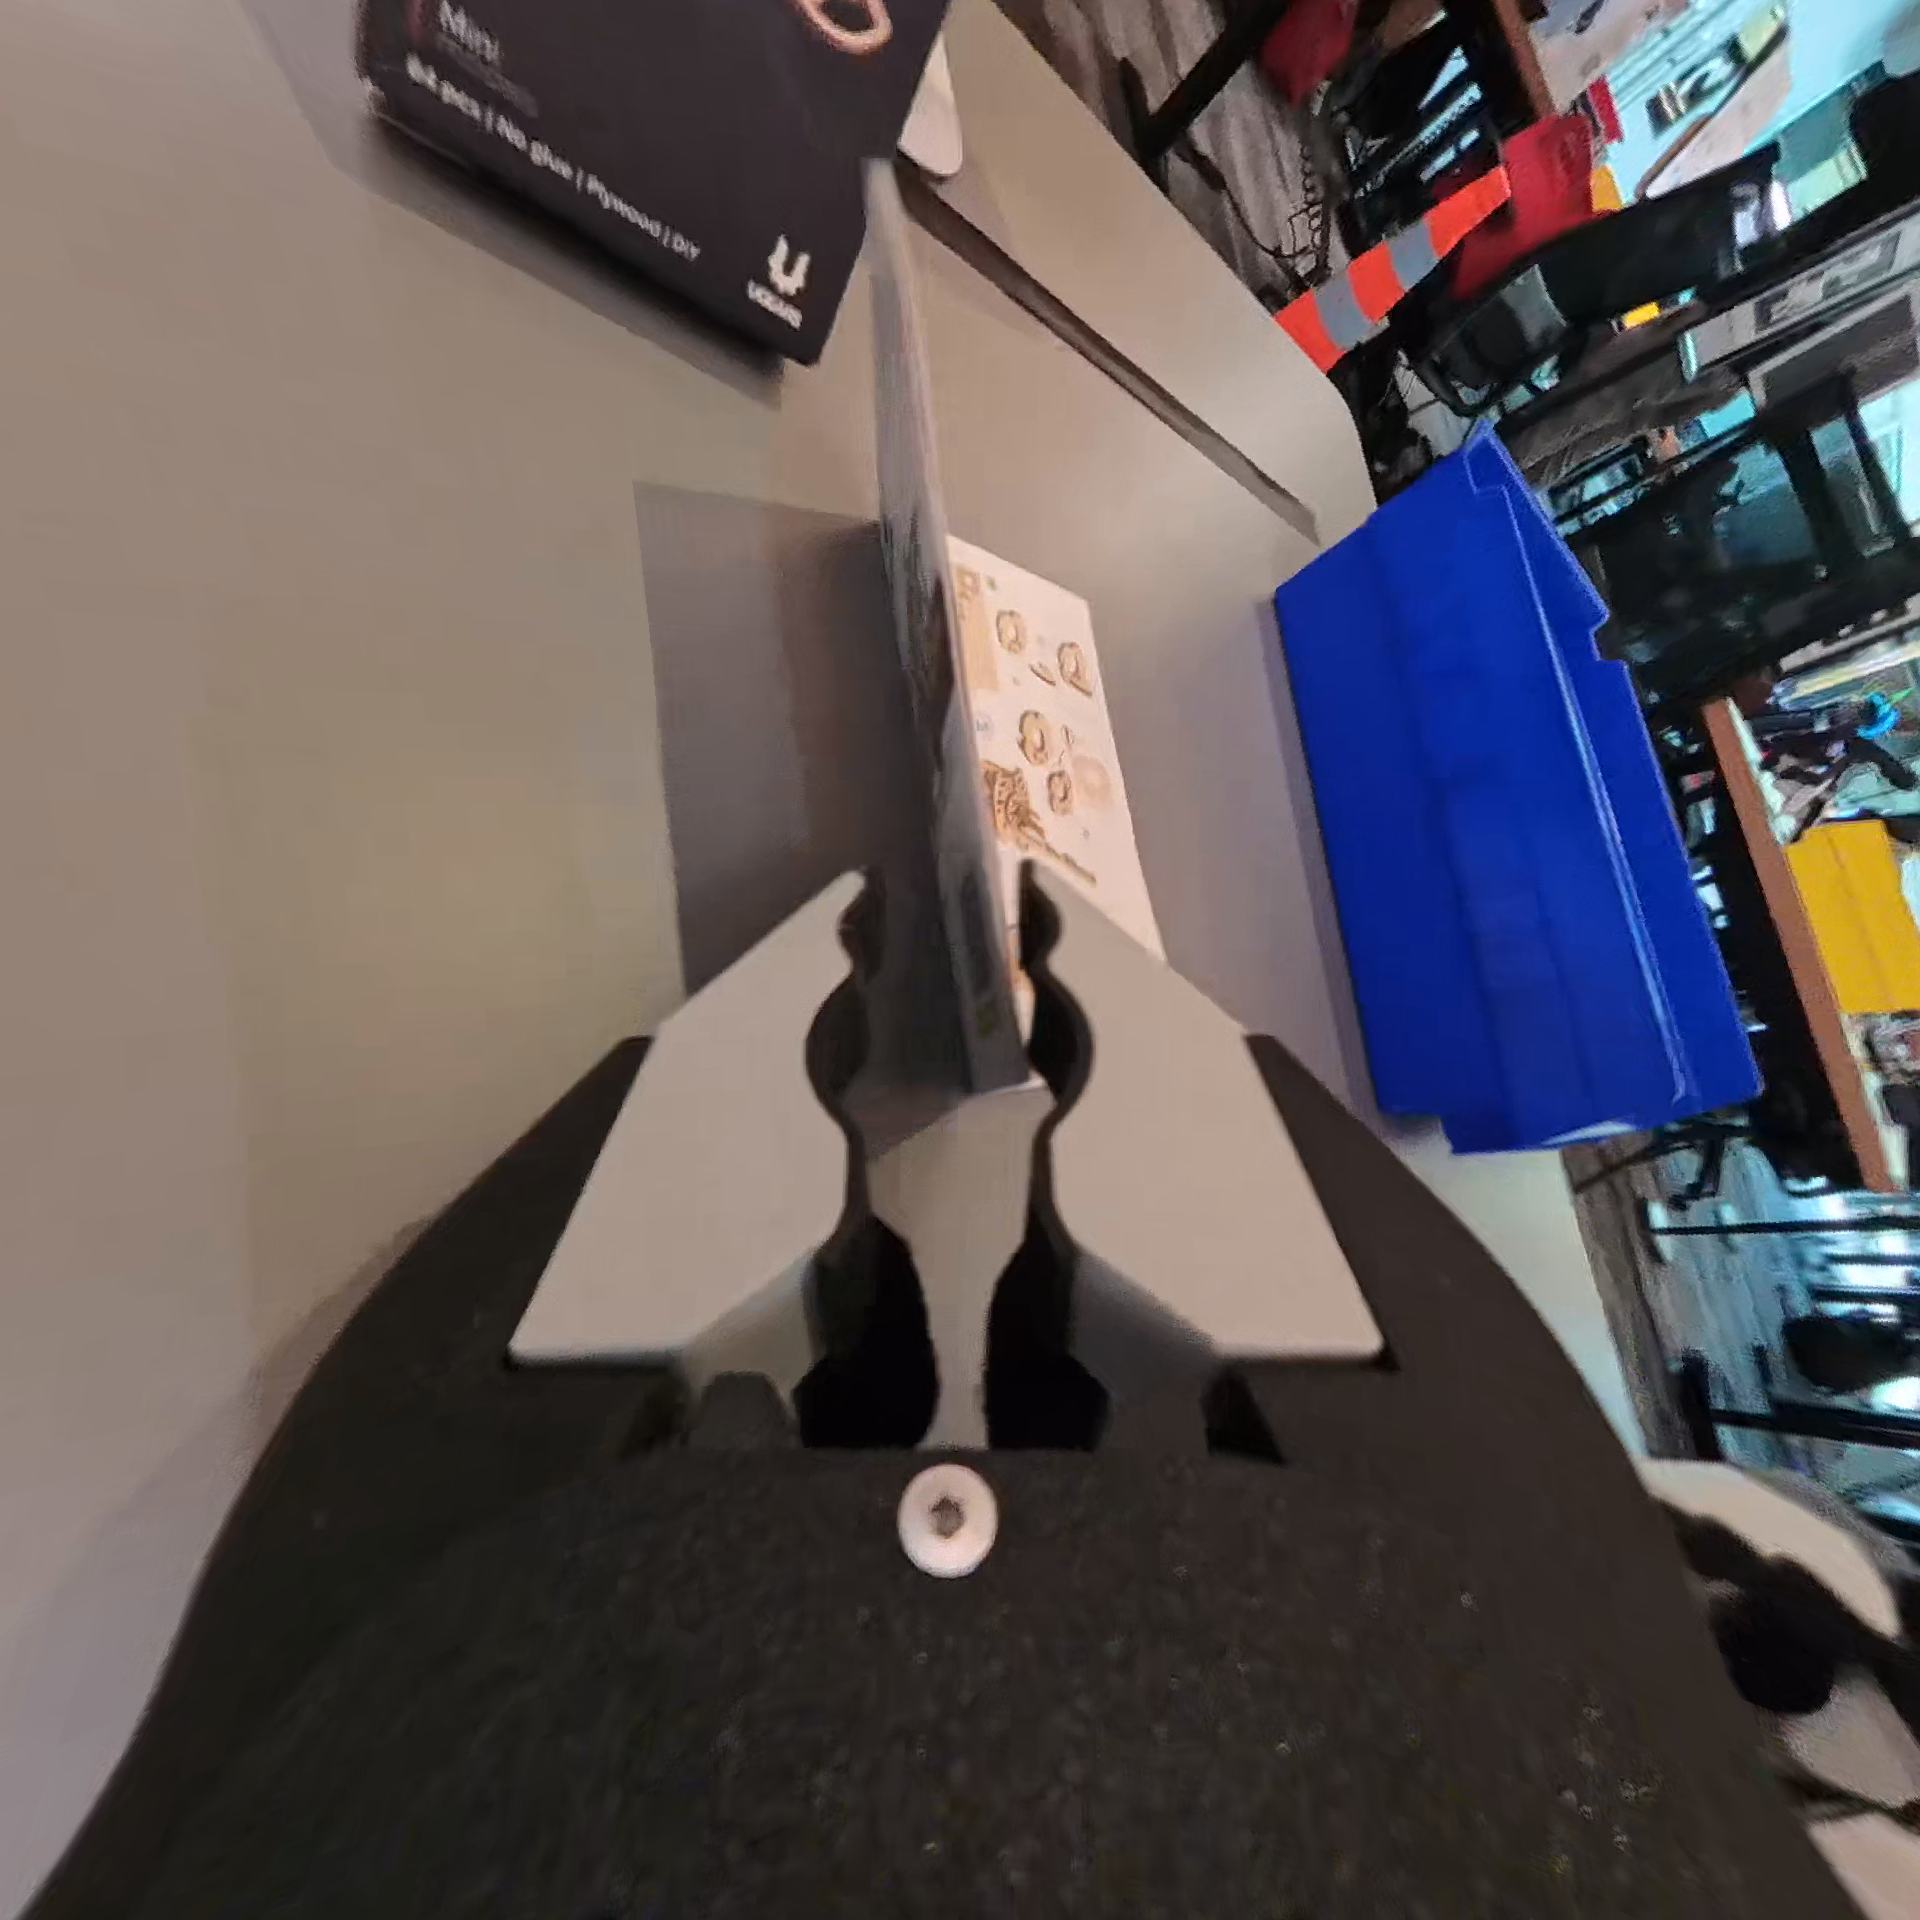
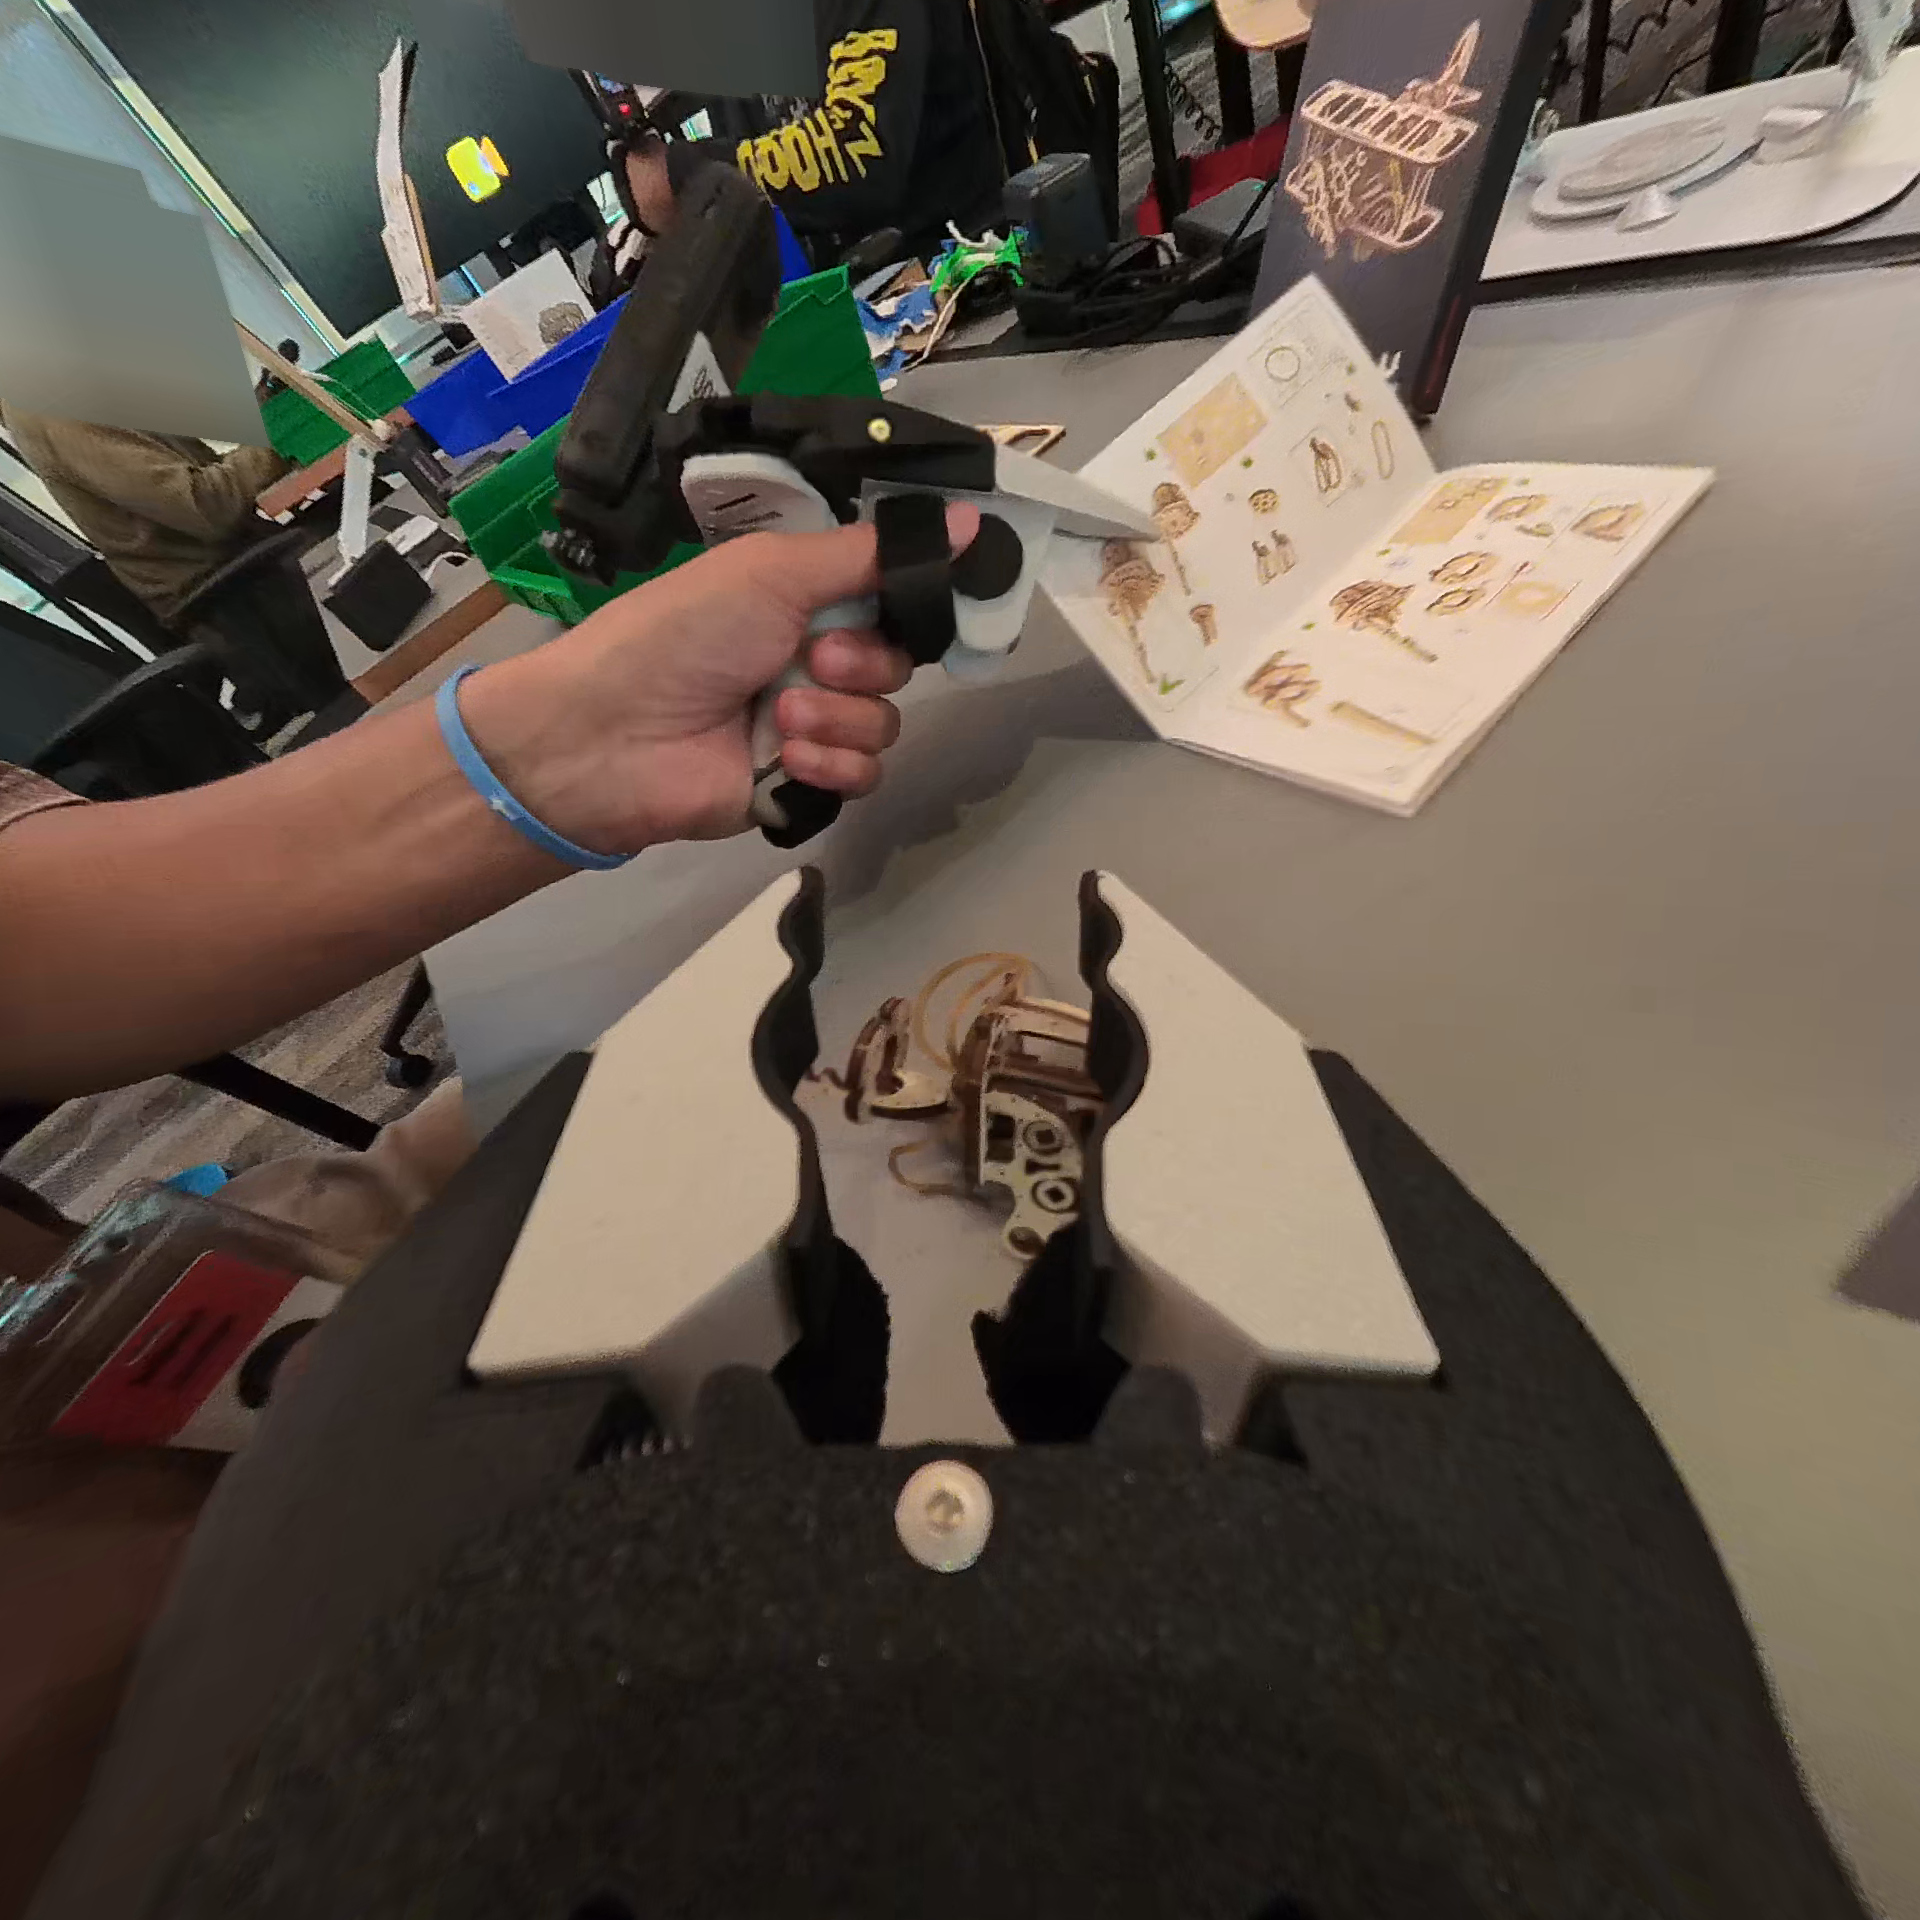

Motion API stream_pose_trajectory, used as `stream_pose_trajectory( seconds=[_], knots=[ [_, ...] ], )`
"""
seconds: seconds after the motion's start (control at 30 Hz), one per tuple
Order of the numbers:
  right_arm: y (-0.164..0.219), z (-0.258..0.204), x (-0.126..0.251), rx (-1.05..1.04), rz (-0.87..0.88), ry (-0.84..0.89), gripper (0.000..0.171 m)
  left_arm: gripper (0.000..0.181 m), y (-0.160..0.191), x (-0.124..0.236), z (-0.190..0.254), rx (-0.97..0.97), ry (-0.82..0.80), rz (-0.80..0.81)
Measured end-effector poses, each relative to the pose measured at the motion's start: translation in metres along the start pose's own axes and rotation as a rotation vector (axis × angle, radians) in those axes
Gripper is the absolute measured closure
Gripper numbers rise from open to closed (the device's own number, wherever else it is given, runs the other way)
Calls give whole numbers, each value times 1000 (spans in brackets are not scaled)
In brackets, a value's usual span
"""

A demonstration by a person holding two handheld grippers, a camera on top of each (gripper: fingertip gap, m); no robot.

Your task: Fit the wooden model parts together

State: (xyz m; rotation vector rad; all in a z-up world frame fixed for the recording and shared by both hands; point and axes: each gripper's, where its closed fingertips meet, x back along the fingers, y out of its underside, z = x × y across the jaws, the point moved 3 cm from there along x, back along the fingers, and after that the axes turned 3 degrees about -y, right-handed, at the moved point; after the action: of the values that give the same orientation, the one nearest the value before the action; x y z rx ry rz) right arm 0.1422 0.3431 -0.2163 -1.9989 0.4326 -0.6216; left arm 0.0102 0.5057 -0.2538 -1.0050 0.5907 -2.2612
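The left gripper [image 1: 943, 883] is closed on the edge of the instruction booklet's [image 2: 1351, 582] left page, lifting it upright, apparently to turn it; the booklet lies open at the far right of the grey table [image 2: 1558, 1039]; the right gripper [image 2: 948, 904] hangs with its jaws wide apart, empty, over the part-built wooden model [image 2: 997, 1101], which sits near on the table, probably waiting for the next step.

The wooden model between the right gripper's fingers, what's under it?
The wooden model rests on the grey table, with loose rubber bands by it. The right gripper is open around it. Whatever lies directly beneath is hidden.
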Motion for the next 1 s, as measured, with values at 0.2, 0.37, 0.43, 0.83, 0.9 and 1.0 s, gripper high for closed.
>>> stream_pose_trajectory(
  seconds=[0.2, 0.37, 0.43, 0.83, 0.9, 1.0],
  knots=[
    [3, -7, 14, 0, 13, 9, 122, 118, -37, 87, -66, -295, -143, 170],
    [-5, -12, 13, 4, 26, 1, 122, 65, -69, 96, -196, -428, -562, -138],
    [-10, -17, 9, 8, 29, -13, 122, 57, -77, 85, -205, -381, -544, -162],
    [12, -102, -19, -14, -20, -166, 122, 90, -48, 122, -210, -426, -585, -157],
    [26, -120, -34, -39, -33, -192, 123, 91, -25, 144, -206, -427, -578, -164],
    [43, -142, -60, -102, -71, -211, 122, 91, 8, 181, -195, -440, -564, -155]
  ],
)
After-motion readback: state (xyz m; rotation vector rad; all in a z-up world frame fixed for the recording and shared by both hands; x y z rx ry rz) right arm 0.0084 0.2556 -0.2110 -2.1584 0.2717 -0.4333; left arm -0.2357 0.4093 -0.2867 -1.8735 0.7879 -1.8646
